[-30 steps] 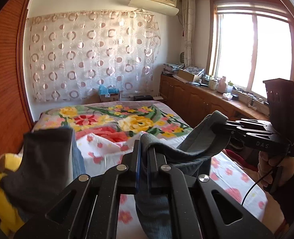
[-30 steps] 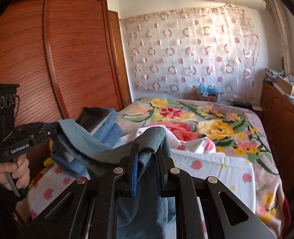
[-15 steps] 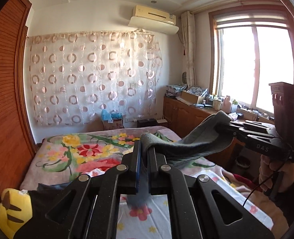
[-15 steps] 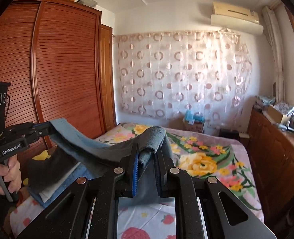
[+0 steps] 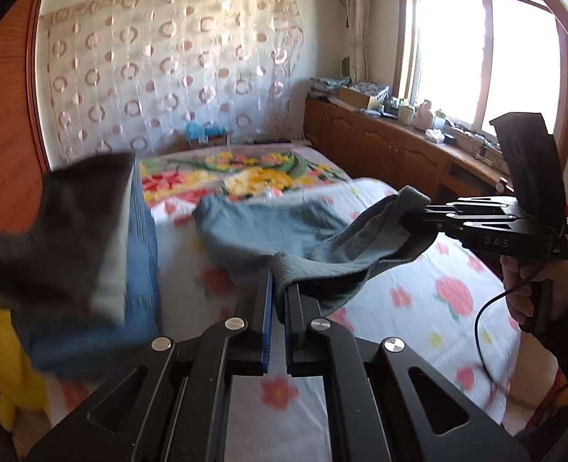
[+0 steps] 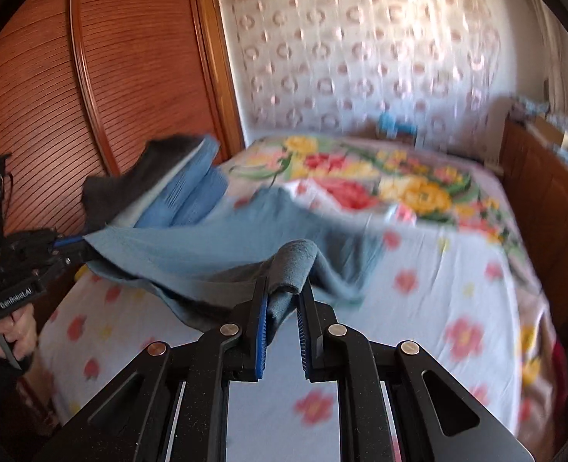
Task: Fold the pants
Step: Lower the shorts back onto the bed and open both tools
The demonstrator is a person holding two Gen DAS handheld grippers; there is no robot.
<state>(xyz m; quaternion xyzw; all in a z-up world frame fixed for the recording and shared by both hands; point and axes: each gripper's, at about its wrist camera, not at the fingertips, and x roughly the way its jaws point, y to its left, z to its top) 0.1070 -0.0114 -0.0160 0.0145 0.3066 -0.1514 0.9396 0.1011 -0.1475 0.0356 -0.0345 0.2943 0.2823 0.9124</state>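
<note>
The left gripper (image 5: 278, 288), at the lower middle of its own view, is clamped tight on one end of the grey-blue pants (image 5: 268, 227). The right gripper (image 6: 282, 292) pinches a thick fold of the same cloth at the other end. Between them the pants hang in a shallow sag, and the far part lies spread on the flowered bed (image 5: 418, 300) in the middle of the frame. A stack of folded clothes (image 5: 80, 242) fills the left of the left view, blurred. A hand (image 6: 18, 331) grips the left handle at the lower left of the right view.
</note>
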